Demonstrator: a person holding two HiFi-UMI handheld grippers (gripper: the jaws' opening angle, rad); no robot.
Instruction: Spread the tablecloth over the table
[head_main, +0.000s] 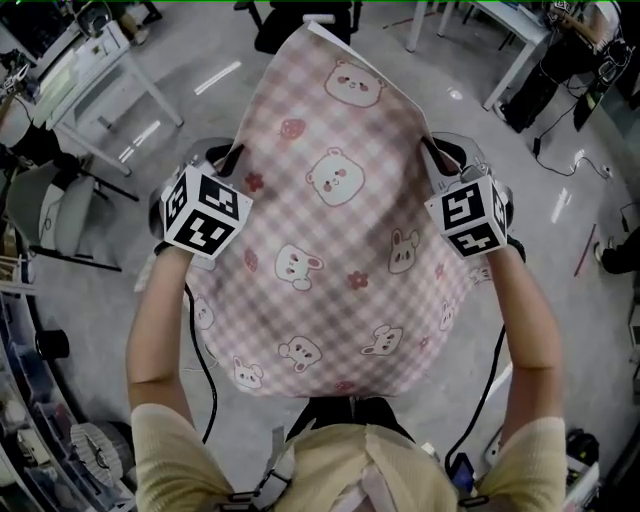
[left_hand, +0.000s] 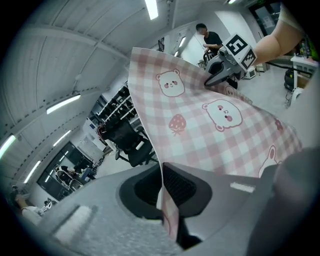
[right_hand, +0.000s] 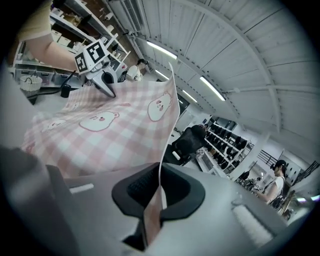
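Tablecloth (head_main: 340, 230) (pink check, bears and rabbits) hangs in the air before the person, stretched between both hands, far edge billowing up. Left gripper (left_hand: 162, 187) is clamped on one near edge, right gripper (right_hand: 159, 190) on the other. Best handling, I judge: hands level and well apart, cloth taut, lowered evenly.

A lab workroom; white desk (head_main: 508, 22), office chair (left_hand: 131, 142), stocked shelves (right_hand: 226, 136).

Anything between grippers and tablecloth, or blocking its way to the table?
Nothing: left gripper and right gripper are each shut on an edge of the tablecloth. It hides what's below, so the way down can't be judged.
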